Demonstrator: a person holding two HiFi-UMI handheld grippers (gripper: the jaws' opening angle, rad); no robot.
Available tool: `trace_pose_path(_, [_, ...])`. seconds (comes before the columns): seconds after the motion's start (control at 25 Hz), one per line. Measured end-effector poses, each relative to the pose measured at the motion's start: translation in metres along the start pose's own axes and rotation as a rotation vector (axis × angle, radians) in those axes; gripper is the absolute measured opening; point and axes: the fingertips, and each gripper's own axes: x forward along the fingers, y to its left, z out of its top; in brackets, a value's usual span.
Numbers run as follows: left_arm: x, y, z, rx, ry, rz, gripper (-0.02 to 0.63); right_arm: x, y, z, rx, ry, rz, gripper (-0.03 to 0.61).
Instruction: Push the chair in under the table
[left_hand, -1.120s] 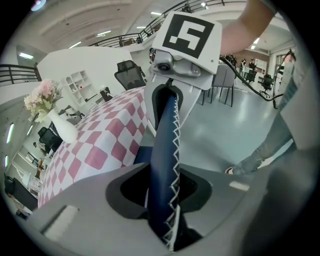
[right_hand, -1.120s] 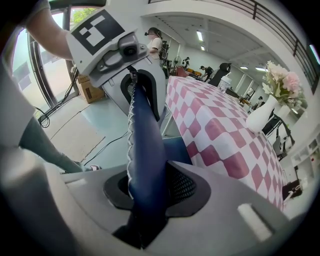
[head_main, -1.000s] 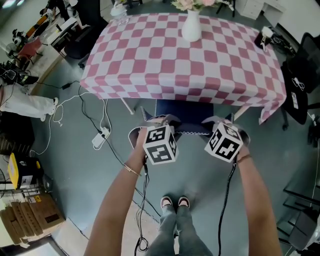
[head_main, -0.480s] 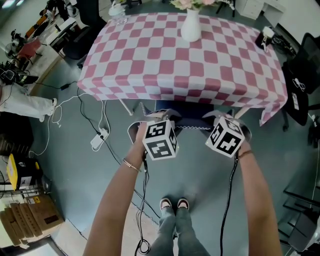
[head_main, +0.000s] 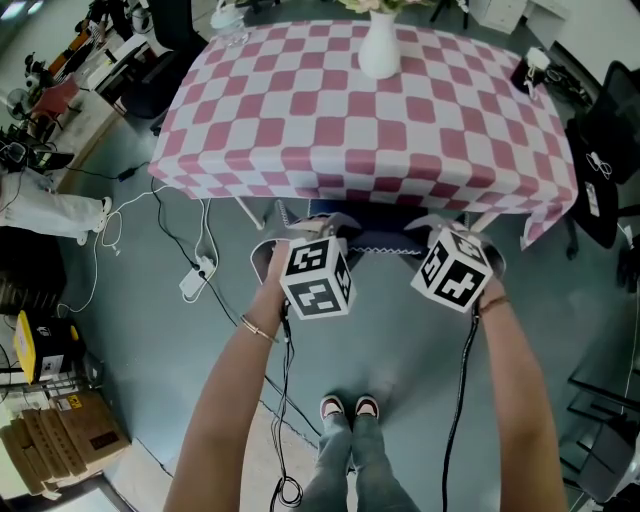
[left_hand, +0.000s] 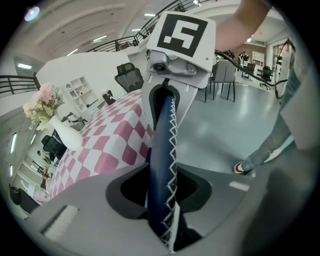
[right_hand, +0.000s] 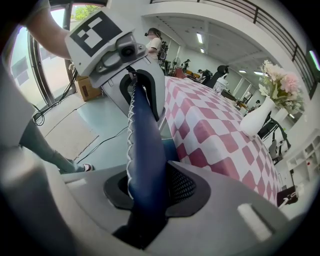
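Note:
The chair's dark blue backrest (head_main: 385, 243), edged with white zigzag stitching, shows just in front of the table (head_main: 370, 110), which wears a pink and white checked cloth. The seat is hidden under the cloth. My left gripper (head_main: 318, 230) is shut on the backrest's left part, and my right gripper (head_main: 442, 230) is shut on its right part. In the left gripper view the backrest edge (left_hand: 162, 165) runs between my jaws up to the right gripper (left_hand: 170, 65). The right gripper view shows the same edge (right_hand: 145, 165) leading to the left gripper (right_hand: 132, 75).
A white vase (head_main: 379, 50) with flowers stands on the table's far side. Cables and a power strip (head_main: 195, 280) lie on the floor at left. A black office chair (head_main: 605, 150) stands at right, cardboard boxes (head_main: 60, 425) at lower left. My feet (head_main: 345, 407) are behind the chair.
Both grippers, still clamped on the backrest, have edged a little toward the table, and the chair has gone with them. The jaws have not changed.

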Motion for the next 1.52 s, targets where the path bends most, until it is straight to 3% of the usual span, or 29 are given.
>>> trace_pose_path(0.44, [0.0,-0.005,0.0,0.012,0.0,-0.014,0.098,-0.001,0.005,-0.002,-0.002,0.012,0.021,0.115])
trace_pose_path(0.72, [0.001,-0.011,-0.002,-0.036,0.015,-0.062,0.125,0.0,0.011,-0.003,0.006,0.018,0.039,0.132])
trace_pose_path(1.0, [-0.01,-0.008,0.005,-0.139,-0.035,-0.03,0.266,-0.005,0.008,0.001,0.062,0.012,-0.025,0.221])
trace_pose_path(1.32, [-0.044,-0.004,0.016,-0.136,-0.045,0.02,0.273,-0.042,0.008,0.02,0.064,-0.018,-0.059,0.222])
trace_pose_path(1.52, [-0.084,0.001,0.035,-0.183,-0.108,0.078,0.275,-0.084,0.009,0.028,0.146,-0.072,-0.104,0.221])
